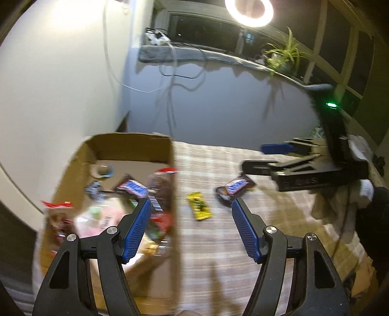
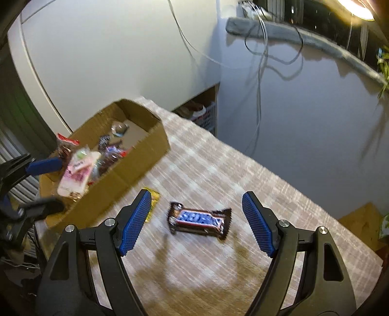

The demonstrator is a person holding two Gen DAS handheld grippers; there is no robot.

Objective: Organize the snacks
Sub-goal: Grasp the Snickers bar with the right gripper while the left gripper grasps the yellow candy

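Note:
A cardboard box [image 1: 136, 145] [image 2: 145, 155] holding several snack packs stands at the table's left. A brown and blue chocolate bar [image 1: 234, 189] [image 2: 199, 220] lies on the checked tablecloth [image 1: 218, 243]. A yellow snack packet [image 1: 199, 206] [image 2: 152, 201] lies between the bar and the box. My left gripper [image 1: 189, 206] is open and empty, above the box's right wall. My right gripper [image 2: 197, 201] is open and empty, straddling the bar from above; it also shows in the left wrist view [image 1: 255, 158].
A white wall and a grey wall stand behind the table, with loose cables [image 1: 170, 80] hanging down. A windowsill holds a plant [image 1: 283, 57] and a ring light [image 1: 250, 11]. A basket [image 2: 206, 114] sits below the table's far edge.

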